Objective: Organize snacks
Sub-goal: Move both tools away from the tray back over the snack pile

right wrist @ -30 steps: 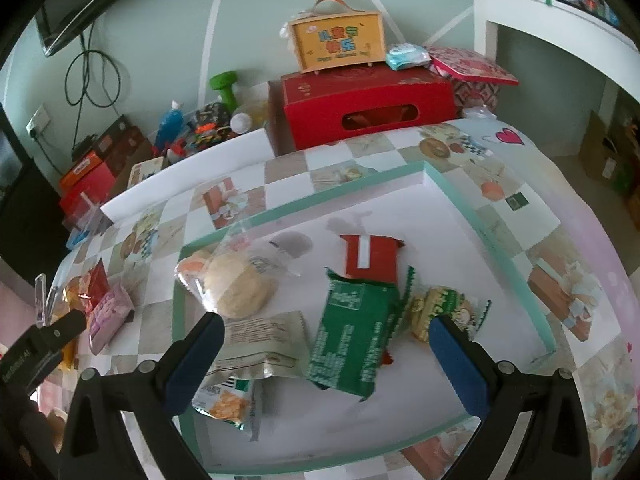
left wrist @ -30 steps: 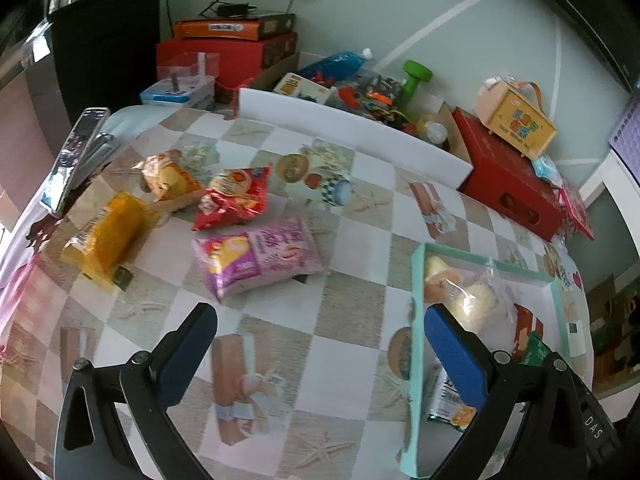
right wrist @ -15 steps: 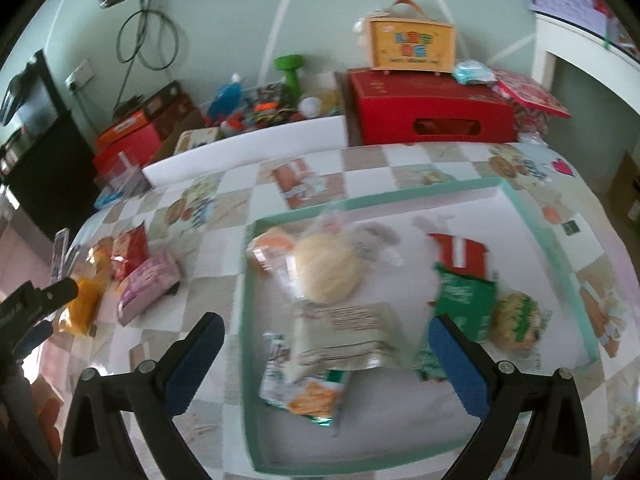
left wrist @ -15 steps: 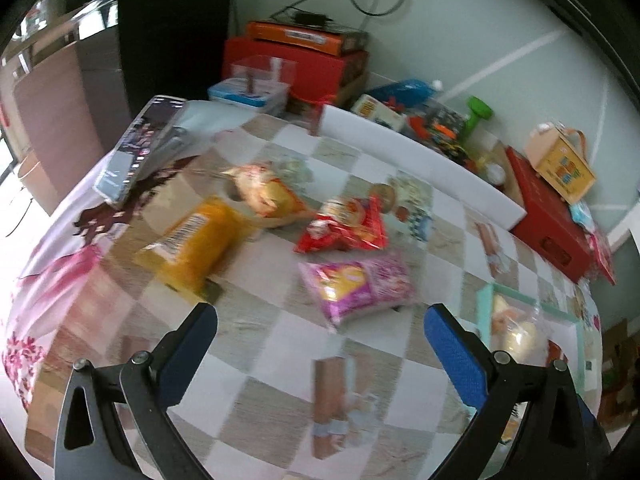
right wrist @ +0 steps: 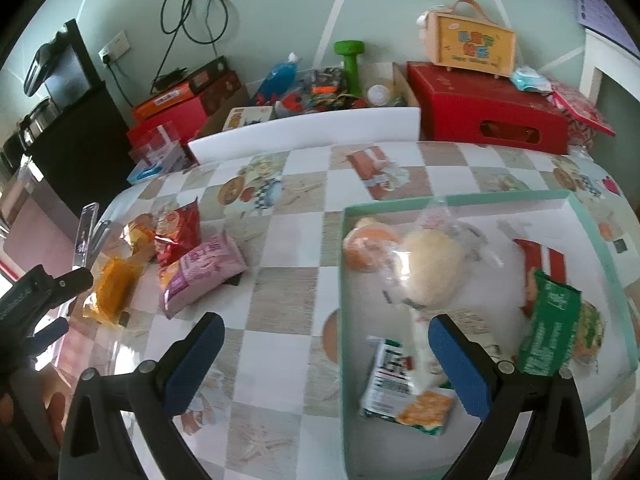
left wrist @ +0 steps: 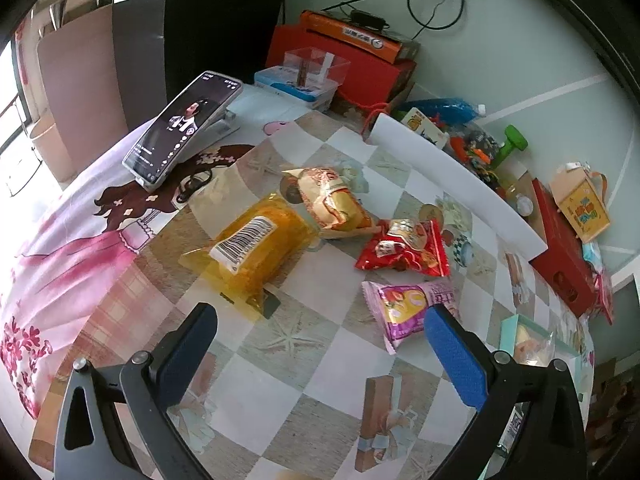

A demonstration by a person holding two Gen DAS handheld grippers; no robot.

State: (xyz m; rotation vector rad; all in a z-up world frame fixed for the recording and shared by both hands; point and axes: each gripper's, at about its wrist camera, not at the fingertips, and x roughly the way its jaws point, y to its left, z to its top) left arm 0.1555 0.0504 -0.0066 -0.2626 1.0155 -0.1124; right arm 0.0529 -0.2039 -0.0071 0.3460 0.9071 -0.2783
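Both grippers have swung leftward since a second ago. Left gripper (left wrist: 320,344), jaws wide and empty, now faces the yellow barcoded packet (left wrist: 250,256), red packet (left wrist: 404,250) and pink packet (left wrist: 404,308); their writing is illegible. Right gripper (right wrist: 326,354), likewise agape, straddles the tray (right wrist: 342,280) edge.

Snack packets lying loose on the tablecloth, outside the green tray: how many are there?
4: the yellow packet nearest the phone, the gold-orange packet behind it, the red packet to its right, and the pink packet nearest the tray. None looks hidden.
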